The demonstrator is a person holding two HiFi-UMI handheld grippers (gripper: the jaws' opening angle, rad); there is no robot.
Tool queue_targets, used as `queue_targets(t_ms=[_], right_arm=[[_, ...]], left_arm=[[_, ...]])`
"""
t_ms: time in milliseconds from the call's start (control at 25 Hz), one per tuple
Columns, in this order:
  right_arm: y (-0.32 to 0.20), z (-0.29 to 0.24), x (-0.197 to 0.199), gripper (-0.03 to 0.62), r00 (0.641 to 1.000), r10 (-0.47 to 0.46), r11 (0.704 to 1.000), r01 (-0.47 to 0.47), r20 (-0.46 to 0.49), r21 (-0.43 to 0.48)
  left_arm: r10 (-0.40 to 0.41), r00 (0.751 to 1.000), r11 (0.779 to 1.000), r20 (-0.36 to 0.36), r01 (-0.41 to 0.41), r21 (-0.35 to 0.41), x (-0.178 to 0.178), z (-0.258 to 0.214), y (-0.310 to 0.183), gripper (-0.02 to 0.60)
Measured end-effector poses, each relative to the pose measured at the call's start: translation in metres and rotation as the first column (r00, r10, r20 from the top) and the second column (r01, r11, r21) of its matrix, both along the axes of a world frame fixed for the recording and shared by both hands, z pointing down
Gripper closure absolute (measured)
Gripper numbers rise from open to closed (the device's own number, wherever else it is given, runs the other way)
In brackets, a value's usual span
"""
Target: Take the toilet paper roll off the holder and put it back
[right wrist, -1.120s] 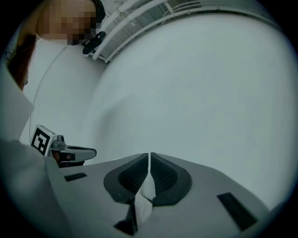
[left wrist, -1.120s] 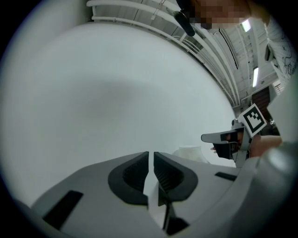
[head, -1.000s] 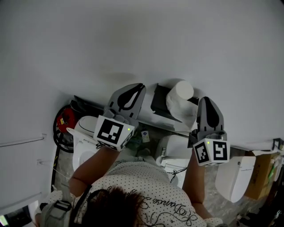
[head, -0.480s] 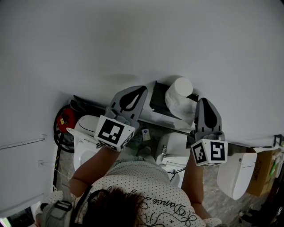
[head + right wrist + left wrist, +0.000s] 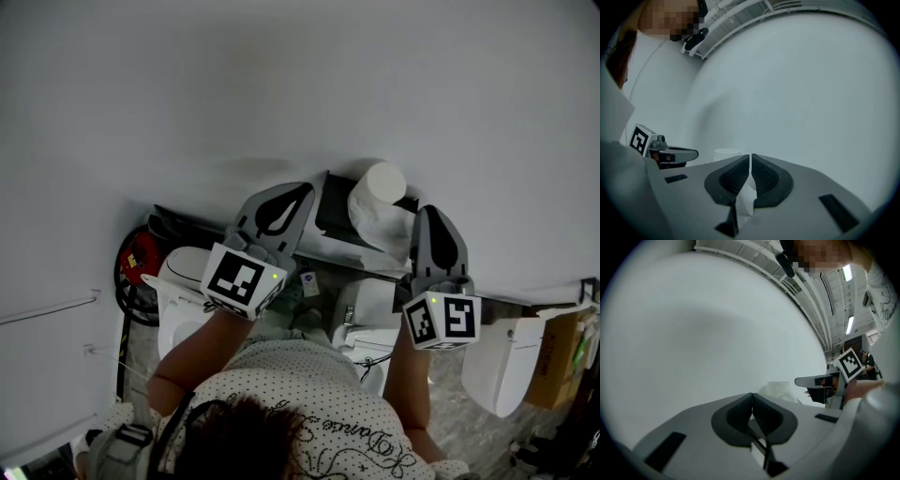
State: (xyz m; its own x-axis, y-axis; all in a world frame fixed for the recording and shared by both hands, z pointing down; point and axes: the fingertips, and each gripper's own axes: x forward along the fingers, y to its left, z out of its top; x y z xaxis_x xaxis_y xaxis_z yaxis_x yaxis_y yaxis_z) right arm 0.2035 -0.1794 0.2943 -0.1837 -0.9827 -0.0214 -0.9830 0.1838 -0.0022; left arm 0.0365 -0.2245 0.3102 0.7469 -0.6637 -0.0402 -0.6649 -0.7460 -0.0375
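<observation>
Near the dark wall holder (image 5: 334, 208), right claw (image 5: 750, 161) pinched the white toilet paper roll (image 5: 378, 201) by its tail, left claw (image 5: 752, 401) clenched empty, removal seemingly next.

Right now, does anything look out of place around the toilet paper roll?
Yes. A loose tail of paper is pinched in the shut jaws of the right gripper, and the toilet paper roll by the black holder looks rumpled, partly unwound.

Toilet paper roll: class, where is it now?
Head view, right of centre: the toilet paper roll sits at the black holder on the wall, just left of the right gripper.
</observation>
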Motion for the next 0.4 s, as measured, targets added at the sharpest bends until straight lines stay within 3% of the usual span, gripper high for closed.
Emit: queue_targets(t_ms=[400], right_arm=[[0.0015,-0.0034,0.0057,0.565,1.000,0.011,1.000,-0.011,-0.003,0.004]], left_arm=[[0.009,1.000,1.000,0.000,-0.009,0.010,0.0057,-0.0053,0.0006,0.577]])
